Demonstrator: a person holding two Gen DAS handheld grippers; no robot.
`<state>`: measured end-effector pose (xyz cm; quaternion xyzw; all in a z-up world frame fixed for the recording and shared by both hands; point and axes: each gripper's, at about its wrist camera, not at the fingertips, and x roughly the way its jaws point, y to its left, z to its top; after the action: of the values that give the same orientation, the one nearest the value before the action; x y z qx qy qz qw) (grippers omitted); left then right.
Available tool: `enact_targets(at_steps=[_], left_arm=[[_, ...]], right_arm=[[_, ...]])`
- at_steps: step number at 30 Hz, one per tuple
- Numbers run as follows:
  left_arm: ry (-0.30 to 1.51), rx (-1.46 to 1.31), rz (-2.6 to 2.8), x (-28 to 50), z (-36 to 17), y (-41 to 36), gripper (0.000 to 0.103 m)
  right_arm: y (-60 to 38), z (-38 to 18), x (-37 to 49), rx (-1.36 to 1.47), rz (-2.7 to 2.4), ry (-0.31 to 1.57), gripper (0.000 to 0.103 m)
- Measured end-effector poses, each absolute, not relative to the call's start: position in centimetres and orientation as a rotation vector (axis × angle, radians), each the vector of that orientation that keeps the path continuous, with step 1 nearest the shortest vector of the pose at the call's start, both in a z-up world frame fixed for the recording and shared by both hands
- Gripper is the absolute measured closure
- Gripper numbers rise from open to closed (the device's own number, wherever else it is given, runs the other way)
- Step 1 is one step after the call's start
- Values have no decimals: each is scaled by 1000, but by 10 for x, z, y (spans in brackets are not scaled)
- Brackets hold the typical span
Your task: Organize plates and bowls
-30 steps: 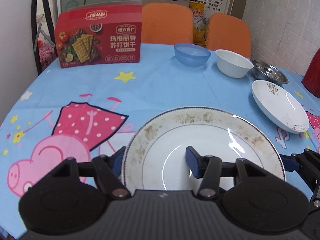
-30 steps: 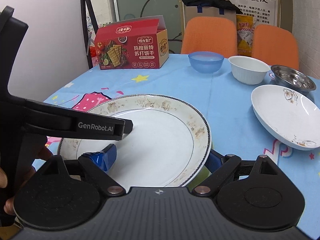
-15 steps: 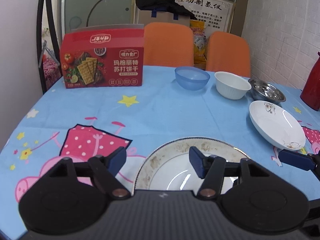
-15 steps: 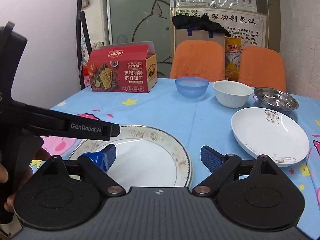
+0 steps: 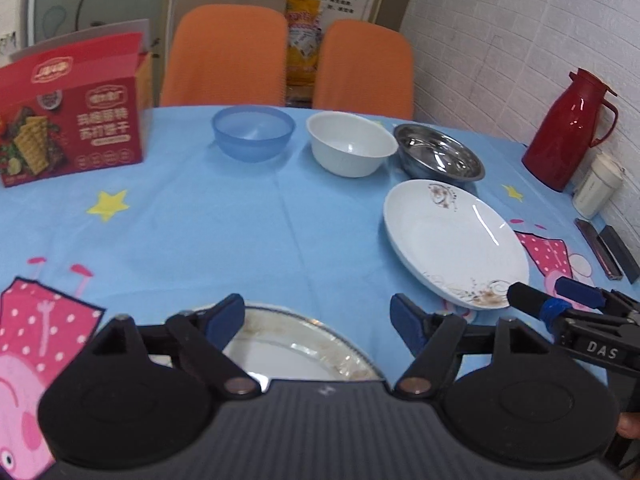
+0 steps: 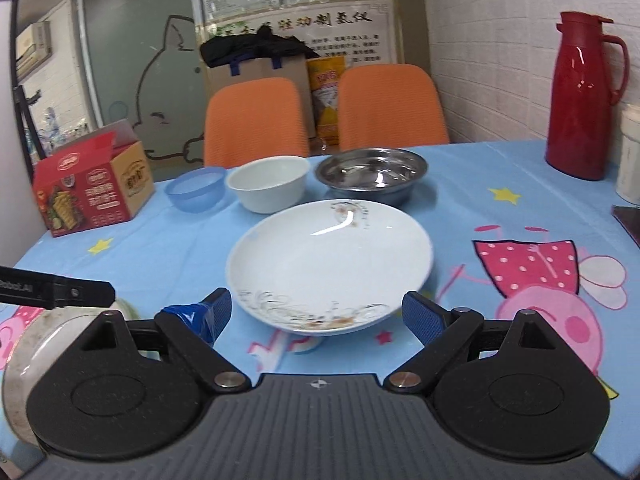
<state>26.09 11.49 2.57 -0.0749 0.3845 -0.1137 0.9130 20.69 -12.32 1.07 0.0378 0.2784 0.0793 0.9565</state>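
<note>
Fingers (image 5: pixel 224 316) of the left gripper (image 5: pixel 318 318) are opening, released, above the gold-rimmed plate (image 5: pixel 292 344). Right gripper (image 6: pixel 316 312) fingers are spreading, empty, just short of the white patterned plate (image 6: pixel 328 260); only this view is showing that plate centred, bowls (image 6: pixel 268 184) lying behind it.

Even indoor light, slight motion blur, fisheye-bent edges, glare streaks

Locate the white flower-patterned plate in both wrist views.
Left wrist: white patterned plate, right of centre, in front of the steel bowl.
Right wrist: same plate, centre, straight ahead of the open jaws.
Shared landmark: red thermos at right.
</note>
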Motion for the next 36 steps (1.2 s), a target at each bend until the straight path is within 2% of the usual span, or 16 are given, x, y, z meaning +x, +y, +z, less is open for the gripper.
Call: enact_targets(at_steps=[8, 15, 32, 34, 36], left_arm=[[869, -87, -334, 350, 11, 50, 30], [921, -54, -338, 393, -12, 16, 31], [859, 16, -303, 386, -18, 4, 34], [853, 16, -321, 383, -17, 1, 42], [856, 7, -307, 382, -17, 0, 44]], right_arm=[[-156, -8, 265, 131, 103, 627, 23], [-153, -16, 292, 89, 130, 669, 23], [-134, -31, 293, 28, 154, 657, 21], [-128, -31, 293, 17, 154, 654, 21], [-127, -31, 293, 15, 144, 653, 22]])
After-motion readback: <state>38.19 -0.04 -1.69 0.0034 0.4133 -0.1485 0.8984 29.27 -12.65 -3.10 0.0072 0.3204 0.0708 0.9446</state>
